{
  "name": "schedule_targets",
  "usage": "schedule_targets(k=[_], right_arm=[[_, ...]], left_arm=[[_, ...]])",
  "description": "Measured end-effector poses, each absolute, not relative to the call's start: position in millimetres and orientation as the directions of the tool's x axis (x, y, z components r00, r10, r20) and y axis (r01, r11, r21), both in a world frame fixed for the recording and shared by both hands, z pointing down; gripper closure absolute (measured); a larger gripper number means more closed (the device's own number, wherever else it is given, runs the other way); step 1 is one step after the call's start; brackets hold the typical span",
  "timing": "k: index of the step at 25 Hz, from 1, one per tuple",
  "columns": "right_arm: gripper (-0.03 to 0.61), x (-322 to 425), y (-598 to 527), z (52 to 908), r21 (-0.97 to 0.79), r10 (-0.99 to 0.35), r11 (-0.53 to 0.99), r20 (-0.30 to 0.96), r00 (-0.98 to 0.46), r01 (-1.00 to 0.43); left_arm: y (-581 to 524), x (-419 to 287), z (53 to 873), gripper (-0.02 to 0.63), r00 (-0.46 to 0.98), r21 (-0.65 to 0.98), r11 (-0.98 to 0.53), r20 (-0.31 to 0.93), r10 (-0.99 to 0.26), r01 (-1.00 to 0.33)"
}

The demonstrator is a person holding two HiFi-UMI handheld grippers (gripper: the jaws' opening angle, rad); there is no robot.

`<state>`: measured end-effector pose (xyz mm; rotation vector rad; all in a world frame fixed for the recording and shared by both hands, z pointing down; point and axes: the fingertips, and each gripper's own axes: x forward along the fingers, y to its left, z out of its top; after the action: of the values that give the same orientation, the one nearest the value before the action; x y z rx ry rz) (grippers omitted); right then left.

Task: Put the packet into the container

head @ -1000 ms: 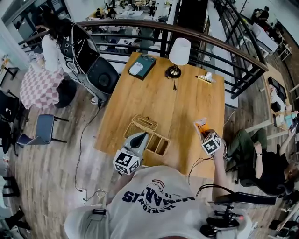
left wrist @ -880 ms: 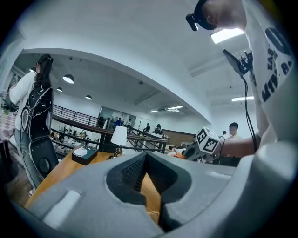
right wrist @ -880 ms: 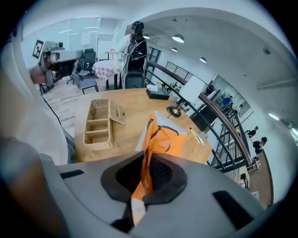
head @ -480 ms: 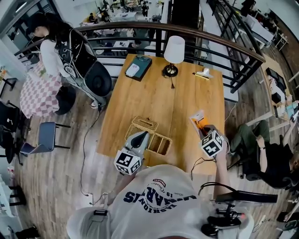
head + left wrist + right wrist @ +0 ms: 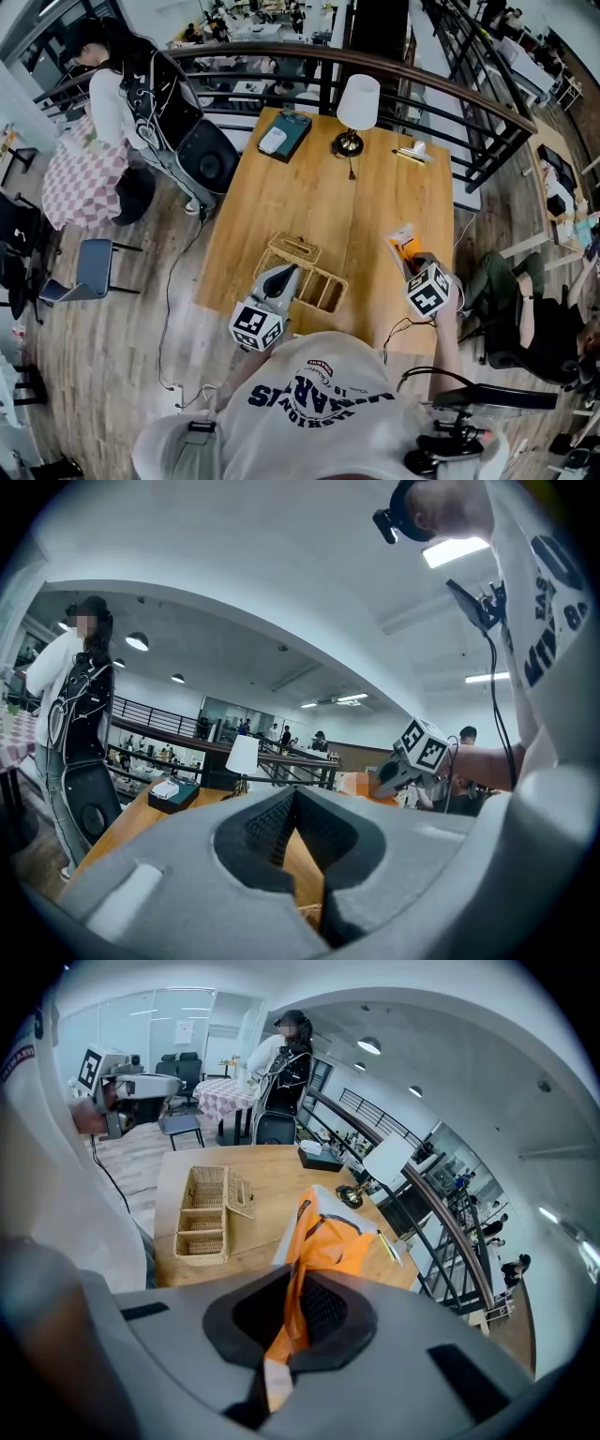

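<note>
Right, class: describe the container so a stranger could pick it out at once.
Start at the wooden table. At its end opposite the lamp sits the container. It alone is pale woven wicker, split into open compartments.

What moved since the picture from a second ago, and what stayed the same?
The right gripper lifted the orange packet higher above the table, mostly in the first half second. Its jaws stayed shut on the packet the whole time, so nothing was let go. The left gripper stayed by the wicker container, and the lamp did not move.
</note>
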<state>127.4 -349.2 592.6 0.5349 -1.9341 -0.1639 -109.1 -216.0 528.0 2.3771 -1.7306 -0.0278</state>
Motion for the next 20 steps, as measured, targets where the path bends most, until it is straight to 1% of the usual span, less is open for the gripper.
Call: schedule_targets(k=[6,13,16,20], right_arm=[[0.568,113.2,-349.8,585.9,0.362,-0.44,0.893,0.831,-0.34,-0.269],[0.568,69.2,-343.3,574.5,0.359,-0.421,0.906,0.812,-0.404,-0.224],[0.568,44.9,-340.1,568.2,0.356,-0.406,0.914,0.803,-0.436,-0.197],[0.568,12.3,-341.1,569.2,0.348,-0.367,0.928,0.802,-0.471,-0.131]], left_arm=[[-213.1,-112.4,529.9,0.611,0.298,0.185,-0.277,0.096,-0.95,-0.943],[-199.8,-120.8,533.5,0.61,0.259,0.191,-0.238,0.089,-0.962,-0.952],[-189.5,-132.7,532.7,0.611,0.213,0.195,-0.193,0.087,-0.973,-0.962],[-168.2,-150.9,535.4,0.609,0.11,0.205,-0.09,0.09,-0.99,-0.975]])
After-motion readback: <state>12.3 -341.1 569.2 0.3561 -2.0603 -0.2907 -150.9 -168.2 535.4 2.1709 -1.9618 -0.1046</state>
